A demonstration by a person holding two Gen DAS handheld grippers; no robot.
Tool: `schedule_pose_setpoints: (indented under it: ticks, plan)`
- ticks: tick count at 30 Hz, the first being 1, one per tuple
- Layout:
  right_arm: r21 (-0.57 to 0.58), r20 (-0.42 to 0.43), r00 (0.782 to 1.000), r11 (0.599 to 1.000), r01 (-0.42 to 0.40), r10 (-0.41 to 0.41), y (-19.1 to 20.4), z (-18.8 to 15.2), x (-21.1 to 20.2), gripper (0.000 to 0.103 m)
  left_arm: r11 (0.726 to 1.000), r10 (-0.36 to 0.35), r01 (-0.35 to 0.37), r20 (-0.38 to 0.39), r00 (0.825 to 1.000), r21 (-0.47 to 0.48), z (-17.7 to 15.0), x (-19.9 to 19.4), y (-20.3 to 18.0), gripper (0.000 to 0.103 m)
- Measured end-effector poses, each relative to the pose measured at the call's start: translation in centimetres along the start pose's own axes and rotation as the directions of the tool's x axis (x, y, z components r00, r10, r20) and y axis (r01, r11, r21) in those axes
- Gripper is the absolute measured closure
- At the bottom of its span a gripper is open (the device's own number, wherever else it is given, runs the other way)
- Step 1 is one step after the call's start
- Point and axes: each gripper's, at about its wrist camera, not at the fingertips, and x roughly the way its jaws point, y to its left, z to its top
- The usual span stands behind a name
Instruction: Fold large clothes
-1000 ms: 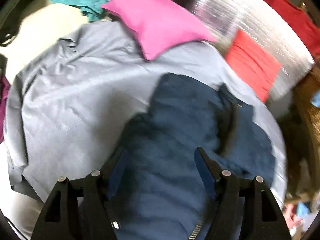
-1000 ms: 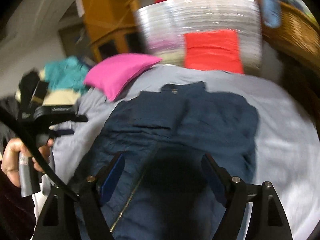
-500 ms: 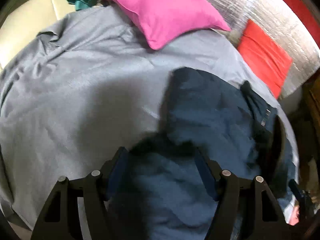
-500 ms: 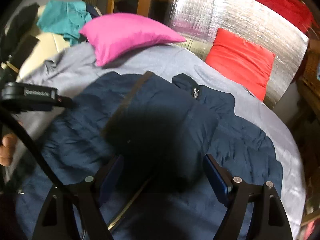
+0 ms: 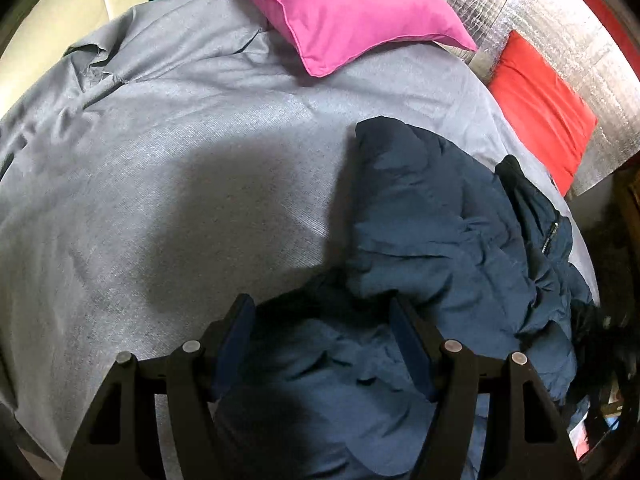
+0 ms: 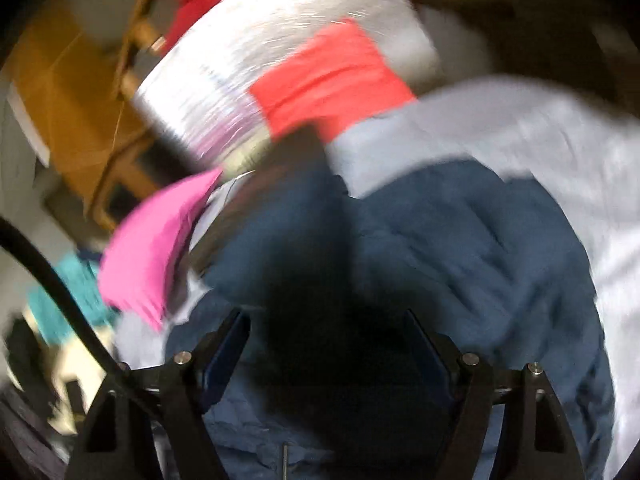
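Grey sheet (image 5: pixel 168 184) lies bare left of the navy jacket (image 5: pixel 432 240).

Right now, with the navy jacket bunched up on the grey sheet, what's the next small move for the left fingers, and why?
Probably lower the left gripper a little and close on the fold of the navy jacket lying between its open fingers. The jacket sits crumpled on the grey sheet, one flap doubled over, so it needs a hold before it can be spread flat. The right gripper view is too blurred to guide it; its fingers are closing.
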Motion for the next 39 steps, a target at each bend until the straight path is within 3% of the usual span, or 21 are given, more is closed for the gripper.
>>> schedule_pose_setpoints:
  ticks: [5,10,12,14,16,19,22,26,28,31,34,35,37,39]
  plan:
    - [0.213,-0.009,0.988,0.966,-0.148,0.154,-5.5,-0.5,-1.6,0.022,1.0,-0.024,0.024,0.008,1.0,-0.019,0.4,-0.3,0.5,0.033]
    - [0.367,-0.02,0.975,0.908,-0.2,0.223,-8.6,-0.1,-0.5,0.023,0.999,-0.026,0.027,0.023,0.999,-0.046,0.9,-0.5,1.2,0.033]
    - [0.409,-0.031,0.977,0.894,-0.181,0.212,-9.2,0.1,0.6,0.037,0.998,-0.027,0.028,0.012,1.0,-0.058,1.1,-0.2,1.5,0.033]
    - [0.414,-0.06,0.984,0.901,-0.128,0.167,-9.6,0.2,1.1,0.077,0.998,-0.023,0.023,0.004,1.0,-0.056,1.2,0.2,1.5,0.033]
    - [0.403,-0.076,0.99,0.911,-0.082,0.122,-9.6,0.3,1.3,0.084,0.999,-0.012,0.012,0.0,1.0,-0.043,1.1,0.4,1.3,0.033]
    - [0.313,0.001,0.996,0.946,-0.089,0.093,-7.9,0.9,-0.7,0.089,1.0,-0.006,0.006,-0.002,1.0,-0.024,1.0,0.6,0.9,0.033]
    - [0.182,0.058,0.997,0.981,-0.066,0.057,-5.3,1.3,-2.6,0.089,1.0,0.007,-0.007,0.001,1.0,-0.019,1.1,0.6,0.6,0.033]
    - [0.125,-0.052,0.995,0.988,0.095,-0.089,-5.4,1.0,-0.7,0.089,1.0,0.001,-0.001,-0.007,1.0,-0.03,1.2,0.8,0.7,0.033]
    - [0.141,-0.084,0.994,0.987,0.082,-0.071,-6.0,0.8,-0.6,0.085,1.0,0.002,-0.002,0.004,1.0,-0.029,1.4,0.6,0.8,0.032]
    - [0.139,-0.049,0.998,0.989,0.045,-0.039,-6.4,1.1,-2.5,0.071,0.999,-0.002,0.004,0.044,0.999,-0.043,1.6,-0.2,1.1,0.032]
    - [0.132,0.035,0.999,0.991,0.034,-0.039,-7.6,1.7,-5.7,0.032,0.996,-0.035,0.044,0.123,0.992,-0.072,2.1,-1.6,1.7,0.03]
    - [0.13,0.056,0.997,0.991,0.037,-0.044,-8.0,2.2,-6.3,0.027,0.996,-0.04,0.051,0.138,0.99,-0.073,2.1,-1.8,1.7,0.028]
    - [0.124,0.092,0.993,0.99,0.068,-0.08,-9.2,2.9,-7.8,0.027,0.995,-0.052,0.063,0.143,0.988,-0.071,2.3,-1.6,1.6,0.026]
    - [0.151,0.045,0.995,0.985,0.086,-0.094,-10.9,3.7,-7.2,0.027,0.991,-0.093,0.101,0.097,0.991,-0.083,2.4,-0.4,1.7,0.026]
